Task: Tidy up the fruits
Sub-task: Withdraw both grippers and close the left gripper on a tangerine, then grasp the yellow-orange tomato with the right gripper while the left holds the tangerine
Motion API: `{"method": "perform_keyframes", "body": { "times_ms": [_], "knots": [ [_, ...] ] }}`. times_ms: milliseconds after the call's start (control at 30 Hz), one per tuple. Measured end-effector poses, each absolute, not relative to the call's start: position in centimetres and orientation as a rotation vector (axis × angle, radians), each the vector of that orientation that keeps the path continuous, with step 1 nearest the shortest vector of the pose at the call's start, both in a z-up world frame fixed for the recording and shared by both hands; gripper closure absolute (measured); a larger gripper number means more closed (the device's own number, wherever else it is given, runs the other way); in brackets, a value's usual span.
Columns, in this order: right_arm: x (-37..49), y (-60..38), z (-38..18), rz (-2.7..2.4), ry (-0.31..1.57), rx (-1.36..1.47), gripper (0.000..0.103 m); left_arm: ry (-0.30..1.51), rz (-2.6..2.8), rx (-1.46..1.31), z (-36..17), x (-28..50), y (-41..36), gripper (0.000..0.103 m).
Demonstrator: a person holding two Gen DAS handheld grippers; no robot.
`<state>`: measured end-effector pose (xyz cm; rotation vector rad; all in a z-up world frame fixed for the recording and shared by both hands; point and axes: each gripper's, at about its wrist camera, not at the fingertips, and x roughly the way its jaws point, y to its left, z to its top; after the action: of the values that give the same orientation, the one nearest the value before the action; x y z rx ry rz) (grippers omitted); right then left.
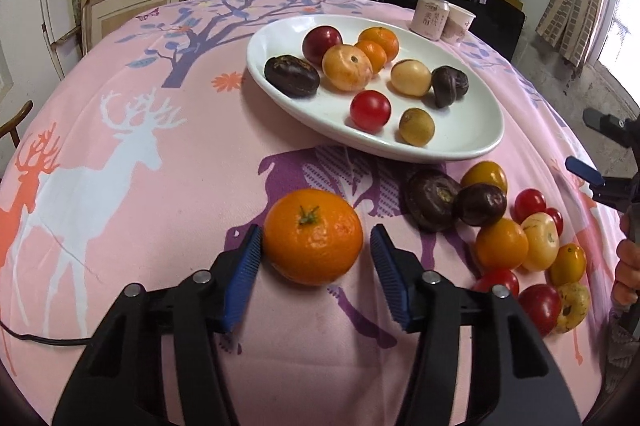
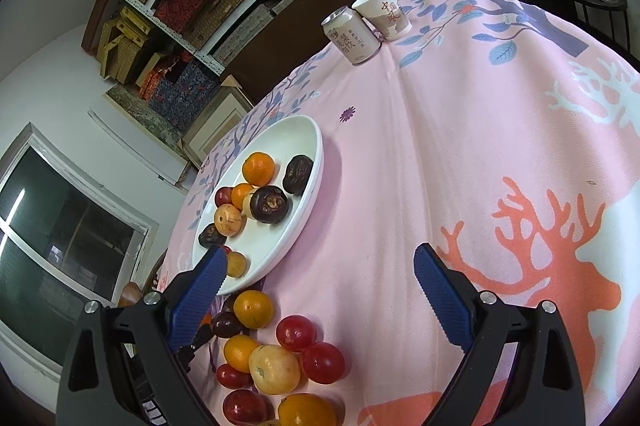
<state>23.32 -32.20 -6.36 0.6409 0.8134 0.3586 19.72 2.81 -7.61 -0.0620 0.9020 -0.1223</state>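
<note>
A large orange mandarin (image 1: 313, 236) lies on the pink tablecloth between the blue pads of my left gripper (image 1: 316, 244), which is open around it; the left pad is at its skin, the right pad a little apart. A white oval plate (image 1: 460, 141) behind it holds several fruits. A loose pile of fruits (image 1: 504, 226) lies to the right. My right gripper (image 2: 320, 270) is open and empty above the cloth, with the pile (image 2: 276, 358) below its left finger and the plate (image 2: 304, 209) beyond. It also shows at the right edge of the left wrist view (image 1: 588, 153).
A drink can (image 1: 429, 15) and a paper cup (image 1: 460, 21) stand at the table's far edge; they also show in the right wrist view, the can (image 2: 354, 35) beside the cup (image 2: 384, 11). Shelves with boxes and a dark chair stand behind the table.
</note>
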Motion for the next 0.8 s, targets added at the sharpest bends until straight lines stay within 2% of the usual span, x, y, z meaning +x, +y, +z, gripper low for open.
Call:
{"method": "perform_keyframes", "body": {
  "times_ms": [67, 133, 433, 567, 800],
  "knots": [
    [23.3, -32.0, -6.3, 0.363, 0.812, 0.624, 0.008, 0.904, -0.124, -0.071, -7.6, 20.0, 2.9, 0.049],
    [23.1, -31.6, -6.1, 0.365, 0.803, 0.596, 0.008, 0.903, -0.120, -0.075, -7.6, 20.0, 3.0, 0.057],
    [16.8, -29.5, -5.1, 0.355, 0.715, 0.365, 0.008, 0.897, -0.127, -0.076, -7.4, 19.5, 3.1, 0.057],
    [13.2, -28.9, -5.8, 0.404, 0.739, 0.311, 0.013, 0.895, -0.126, -0.067, -7.4, 19.4, 3.0, 0.057],
    [12.5, -27.6, -6.0, 0.379, 0.801, 0.231, 0.014, 0.901, -0.126, -0.065, -7.5, 19.4, 3.0, 0.057]
  ]
}}
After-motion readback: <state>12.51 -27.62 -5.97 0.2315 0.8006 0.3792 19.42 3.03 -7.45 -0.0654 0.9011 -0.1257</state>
